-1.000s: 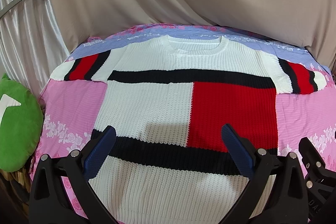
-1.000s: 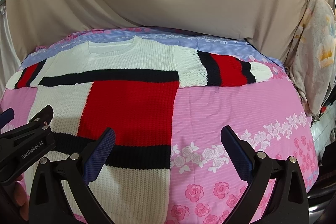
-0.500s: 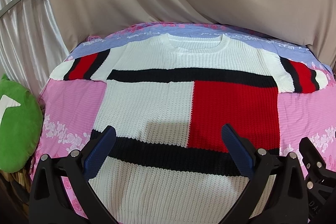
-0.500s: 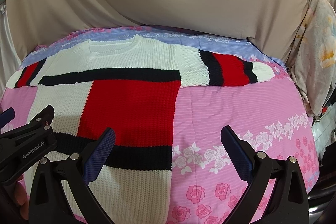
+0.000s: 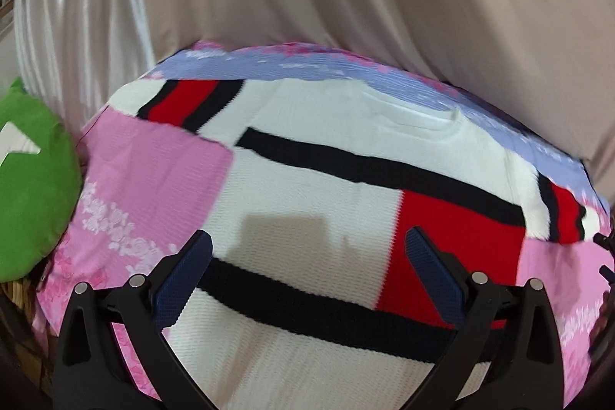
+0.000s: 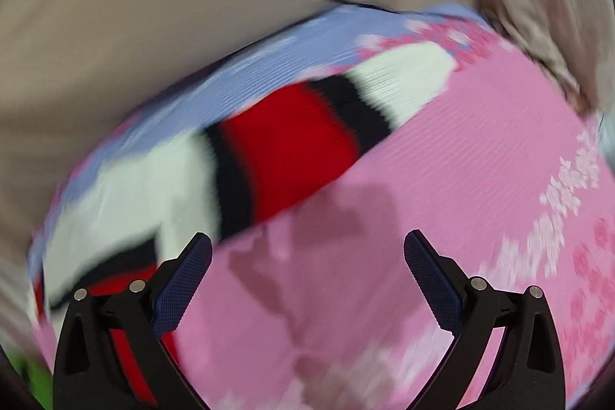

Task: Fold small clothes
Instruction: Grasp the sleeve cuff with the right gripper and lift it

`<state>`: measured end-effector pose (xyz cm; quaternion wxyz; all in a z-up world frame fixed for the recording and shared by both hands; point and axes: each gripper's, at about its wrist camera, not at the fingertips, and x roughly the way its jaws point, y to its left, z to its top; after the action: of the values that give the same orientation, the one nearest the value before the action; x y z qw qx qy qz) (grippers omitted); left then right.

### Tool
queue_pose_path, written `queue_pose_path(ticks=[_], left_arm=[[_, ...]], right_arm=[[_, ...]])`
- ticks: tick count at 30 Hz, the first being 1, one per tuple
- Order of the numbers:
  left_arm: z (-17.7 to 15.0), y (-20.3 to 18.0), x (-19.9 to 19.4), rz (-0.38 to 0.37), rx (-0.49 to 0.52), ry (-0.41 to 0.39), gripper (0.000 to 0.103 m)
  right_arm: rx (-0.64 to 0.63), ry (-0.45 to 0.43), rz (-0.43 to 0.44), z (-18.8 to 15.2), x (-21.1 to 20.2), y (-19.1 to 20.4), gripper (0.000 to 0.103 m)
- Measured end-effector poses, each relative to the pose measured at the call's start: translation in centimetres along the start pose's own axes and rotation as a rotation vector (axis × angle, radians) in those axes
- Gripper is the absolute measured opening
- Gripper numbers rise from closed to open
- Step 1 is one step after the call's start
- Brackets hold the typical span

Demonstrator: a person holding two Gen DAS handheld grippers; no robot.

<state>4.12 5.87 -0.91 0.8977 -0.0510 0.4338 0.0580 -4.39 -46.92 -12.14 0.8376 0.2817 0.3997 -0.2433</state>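
Both views evenly lit, soft indoor light, no glare. Left wrist view: mild motion blur, worst on the bedsheet [image 5: 153,187] print; knit texture on the sweater [image 5: 307,218] smeared; soft grey shadow falls on its white panel, so light comes from behind the camera. Right wrist view: heavy motion blur, sleeve [image 6: 292,141] stripes streaked, flower print unreadable, dark blotchy shadow on the pink. Fisheye curves the bed edge; black vignette at corners.

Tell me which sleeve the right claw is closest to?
The right claw is closest to the sweater's right-hand sleeve, which fills its view. The other sleeve lies far off beside the green cushion.
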Motion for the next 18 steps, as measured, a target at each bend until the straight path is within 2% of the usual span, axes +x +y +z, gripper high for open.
queue_pose_path(ticks=[3, 4, 8, 9, 10, 11, 12, 14, 15, 16, 18], left_arm=[[0.4, 1.7, 0.6, 0.010, -0.067, 0.027, 0.098], [0.4, 2.4, 0.8, 0.009, -0.097, 0.039, 0.098], [0.6, 3.9, 1.5, 0.039, -0.163, 0.056, 0.098], [0.8, 4.0, 1.7, 0.050, -0.167, 0.059, 0.098], [0.9, 4.0, 1.9, 0.056, -0.167, 0.059, 0.098], [1.1, 4.0, 2.1, 0.061, -0.163, 0.058, 0.098], [1.3, 3.9, 2.3, 0.066, -0.157, 0.055, 0.098], [1.7, 3.7, 2.7, 0.056, -0.145, 0.049, 0.098], [1.9, 3.4, 2.9, 0.052, -0.133, 0.048, 0.098], [2.1, 3.2, 3.1, 0.043, -0.122, 0.045, 0.098], [2.5, 2.9, 3.4, 0.026, -0.104, 0.035, 0.098]], right_arm=[[0.128, 0.011, 0.007, 5.0, 4.4, -4.7, 0.094], [0.153, 0.020, 0.003, 6.0, 5.6, -5.6, 0.094], [0.269, 0.046, 0.038, 8.0, 9.7, -8.5, 0.081], [0.280, 0.007, 0.044, 8.0, 9.6, -8.6, 0.070], [0.278, -0.012, 0.101, 8.2, 9.8, -8.5, 0.053], [0.282, 0.009, 0.127, 8.2, 10.2, -8.3, 0.015], [0.297, 0.026, 0.141, 8.2, 10.4, -8.2, 0.008], [0.321, -0.034, 0.221, 8.3, 8.5, -7.4, 0.007], [0.284, -0.079, 0.260, 8.6, 6.4, -5.7, 0.007], [0.237, -0.114, 0.282, 8.9, 4.7, -4.1, 0.007], [0.068, -0.188, 0.375, 9.1, -0.4, 2.0, 0.007]])
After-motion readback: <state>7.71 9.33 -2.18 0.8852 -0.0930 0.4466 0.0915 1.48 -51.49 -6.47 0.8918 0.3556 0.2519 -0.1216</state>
